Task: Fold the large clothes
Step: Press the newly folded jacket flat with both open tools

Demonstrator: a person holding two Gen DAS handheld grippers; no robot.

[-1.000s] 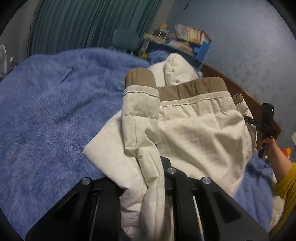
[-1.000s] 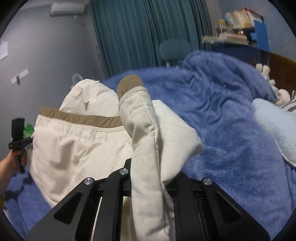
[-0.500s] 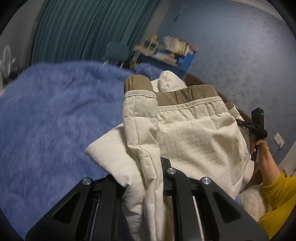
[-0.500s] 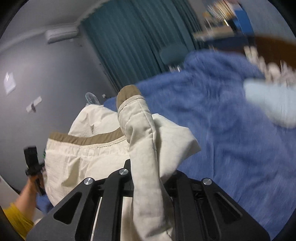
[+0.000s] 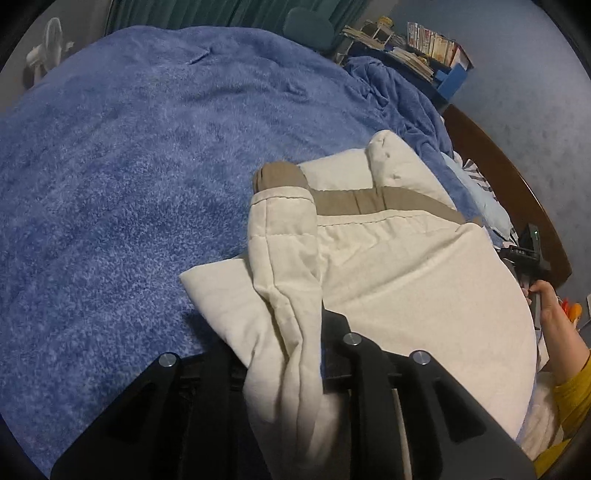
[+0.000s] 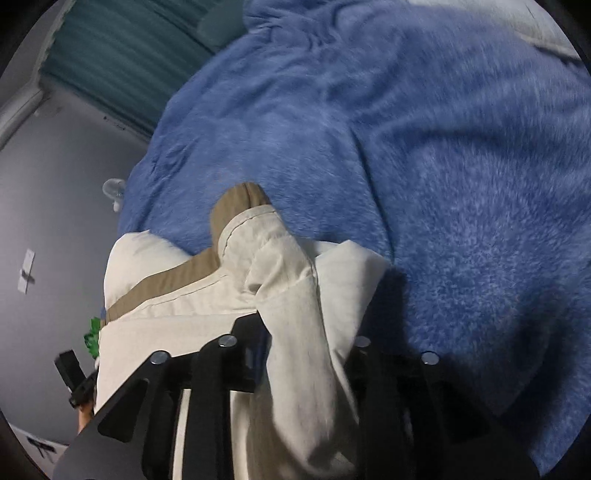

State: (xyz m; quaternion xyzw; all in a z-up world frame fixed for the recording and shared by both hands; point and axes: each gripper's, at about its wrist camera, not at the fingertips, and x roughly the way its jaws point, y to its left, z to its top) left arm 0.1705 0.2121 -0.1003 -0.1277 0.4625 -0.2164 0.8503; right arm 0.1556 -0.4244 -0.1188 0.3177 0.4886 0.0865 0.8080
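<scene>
nearest in the left wrist view: left tongs (image 5: 284, 369) with a cream quilted sleeve (image 5: 282, 266) of the jacket (image 5: 406, 288) between the black fingers (image 5: 364, 376), jaws just opening, fabric filling the gap, impossible to tell whether the pads press it. nearest in the right wrist view: right tongs (image 6: 303, 354) likewise straddling the other cream sleeve (image 6: 295, 295), jaws just opening too, cloth bunched between the fingers (image 6: 225, 365), grip not readable through the blur. just beyond, both sleeves laid lengthwise over the folded jacket body, tan cuffs (image 5: 279, 179) pointing away, tan hem band (image 5: 369, 201) running across behind them. jacket resting on the blue fleece blanket (image 5: 129, 166) covering the bed, toward the bed's right side in the left view, close to the wooden bed frame (image 5: 517, 192). at the right edge of that view, a hand (image 5: 546, 299) in a yellow sleeve (image 5: 569, 402) on the handle of the other tool. farther off, teal curtains (image 6: 122, 48), a teal chair (image 5: 308, 26), a white fan (image 5: 48, 48), and a cluttered shelf of books (image 5: 424, 40) against the grey-blue wall.
</scene>
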